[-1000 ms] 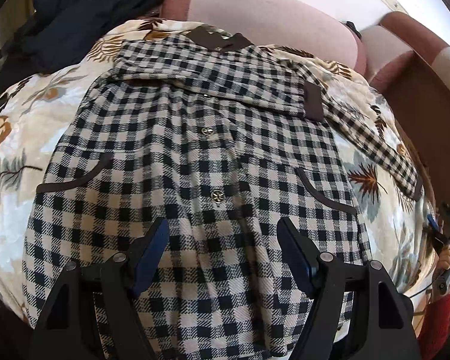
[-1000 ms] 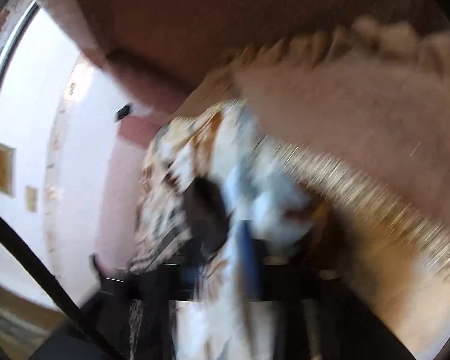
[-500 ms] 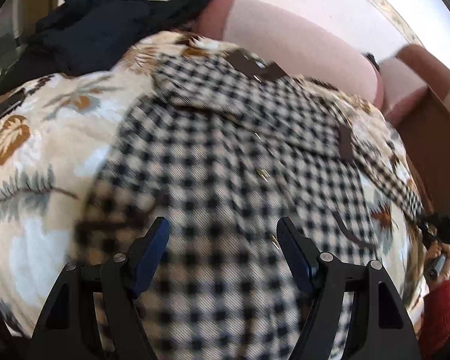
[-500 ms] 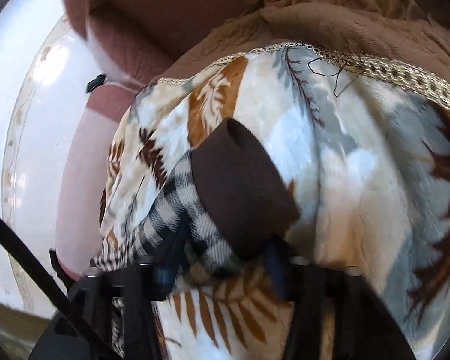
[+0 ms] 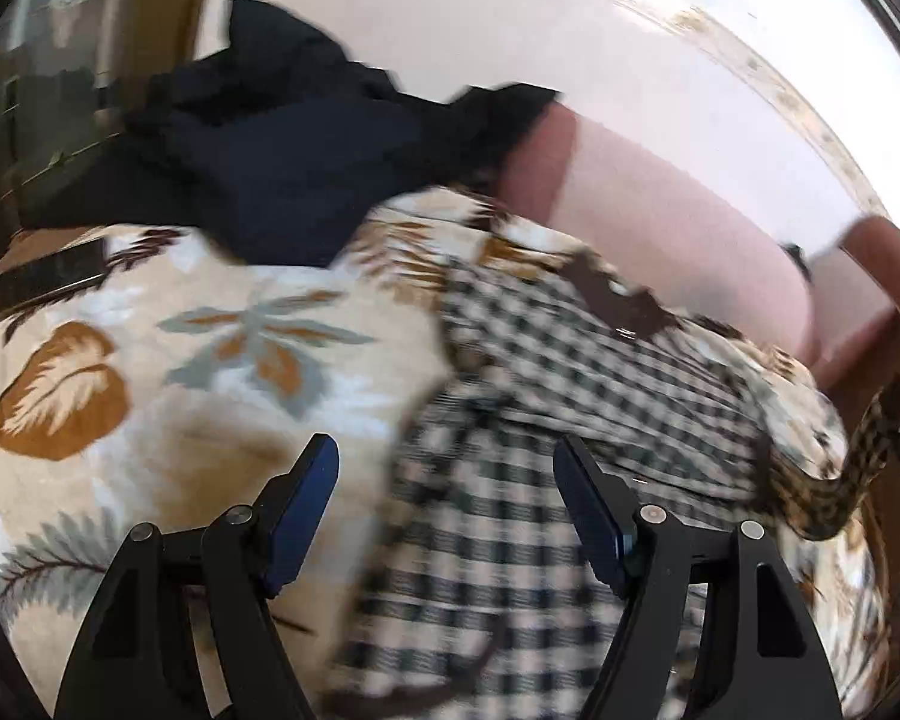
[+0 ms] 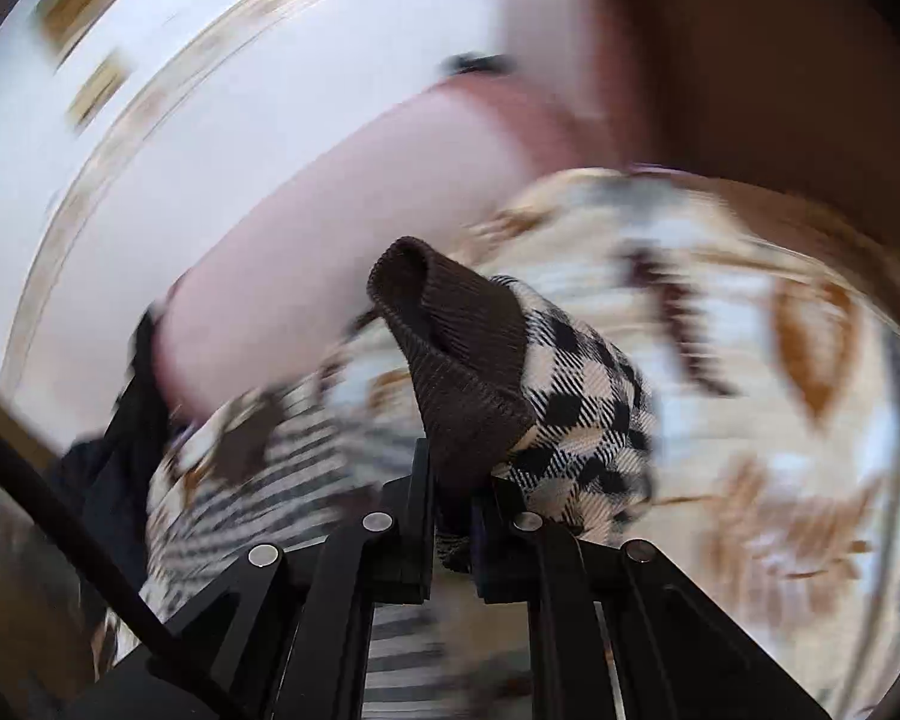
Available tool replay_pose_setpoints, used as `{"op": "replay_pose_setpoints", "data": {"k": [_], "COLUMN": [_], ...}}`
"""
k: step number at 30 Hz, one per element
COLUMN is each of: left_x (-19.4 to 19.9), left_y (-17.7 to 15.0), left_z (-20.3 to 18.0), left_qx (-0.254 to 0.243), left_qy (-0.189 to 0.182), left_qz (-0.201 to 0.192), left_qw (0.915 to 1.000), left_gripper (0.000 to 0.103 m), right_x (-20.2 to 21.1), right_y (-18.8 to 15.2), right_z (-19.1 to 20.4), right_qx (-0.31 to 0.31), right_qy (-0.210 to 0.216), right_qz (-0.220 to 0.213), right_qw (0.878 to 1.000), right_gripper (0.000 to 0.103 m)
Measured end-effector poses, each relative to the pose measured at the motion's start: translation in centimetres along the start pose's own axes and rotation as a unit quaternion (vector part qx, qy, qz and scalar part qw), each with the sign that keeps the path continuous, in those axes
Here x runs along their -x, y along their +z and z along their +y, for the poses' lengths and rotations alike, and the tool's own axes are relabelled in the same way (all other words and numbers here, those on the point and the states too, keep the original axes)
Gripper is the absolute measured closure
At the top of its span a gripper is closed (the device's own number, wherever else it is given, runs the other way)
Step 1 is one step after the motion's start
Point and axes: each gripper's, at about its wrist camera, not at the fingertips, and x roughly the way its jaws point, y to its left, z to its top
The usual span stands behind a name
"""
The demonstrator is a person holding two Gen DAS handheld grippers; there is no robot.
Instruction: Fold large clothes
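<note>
Dark garment (image 5: 282, 162) heaped beside checked coat (image 5: 570, 396) on leaf-print blanket (image 5: 150, 372).

The checked coat (image 5: 570, 396) is lying on the leaf-print blanket (image 5: 150, 360), right of the blanket's bare stretch. A dark garment (image 5: 282, 156) is lying behind both, against the sofa back (image 5: 660, 222). The coat's sleeve cuff (image 6: 450, 354) is sticking up between the right gripper (image 6: 450, 516) jaws.
</note>
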Motion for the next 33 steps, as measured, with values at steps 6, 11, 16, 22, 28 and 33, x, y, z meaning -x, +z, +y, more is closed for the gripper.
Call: {"op": "replay_pose_setpoints", "data": {"k": [6, 11, 16, 22, 28, 33], "left_x": [-1.4, -0.5, -0.1, -0.3, -0.9, -2.1], "left_y": [2.4, 3.8, 4.2, 4.4, 4.1, 3.6], "left_z": [4.8, 8.1, 9.8, 10.5, 9.4, 6.1], "left_qx": [0.068, 0.130, 0.151, 0.163, 0.145, 0.103], "left_qy": [0.024, 0.021, 0.032, 0.035, 0.026, -0.019], "left_qz": [0.017, -0.007, -0.016, -0.016, -0.011, 0.010], "left_qw": [0.9972, 0.9913, 0.9878, 0.9859, 0.9890, 0.9945], "left_gripper": [0.030, 0.030, 0.030, 0.030, 0.030, 0.030], "right_x": [-8.0, -14.1, -17.8, -20.6, -16.7, -12.1], "right_y": [-4.6, -10.9, -16.2, -20.8, -19.6, -13.3], "right_z": [15.1, 24.7, 29.8, 32.7, 31.9, 25.1], "right_qx": [0.099, 0.172, 0.232, 0.301, 0.290, 0.254], "right_qy": [0.051, 0.071, 0.089, 0.121, 0.168, 0.117], "right_qz": [0.061, 0.115, 0.161, 0.218, 0.208, 0.140], "right_qw": [0.992, 0.976, 0.955, 0.920, 0.919, 0.950], "right_gripper": [0.093, 0.093, 0.093, 0.084, 0.067, 0.067]}}
